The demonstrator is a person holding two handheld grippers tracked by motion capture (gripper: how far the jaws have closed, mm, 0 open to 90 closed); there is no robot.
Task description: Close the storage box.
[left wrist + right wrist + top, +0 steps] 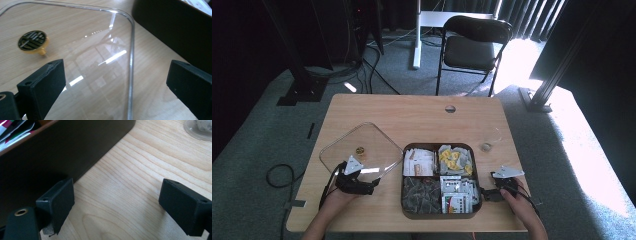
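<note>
The high view looks forward and down from above the person's side onto the whole counter [412, 112], with the dark tray [439, 215] centred. The left gripper view sits low and close, facing the tray's [160, 27] left wall. The right gripper view, equally close, faces the tray's [50, 157] right wall.

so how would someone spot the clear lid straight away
On the wooden table, look left of the dark tea-bag box. The clear lid lies flat there by the left gripper, see-through with rounded corners and a small gold knob.
</note>
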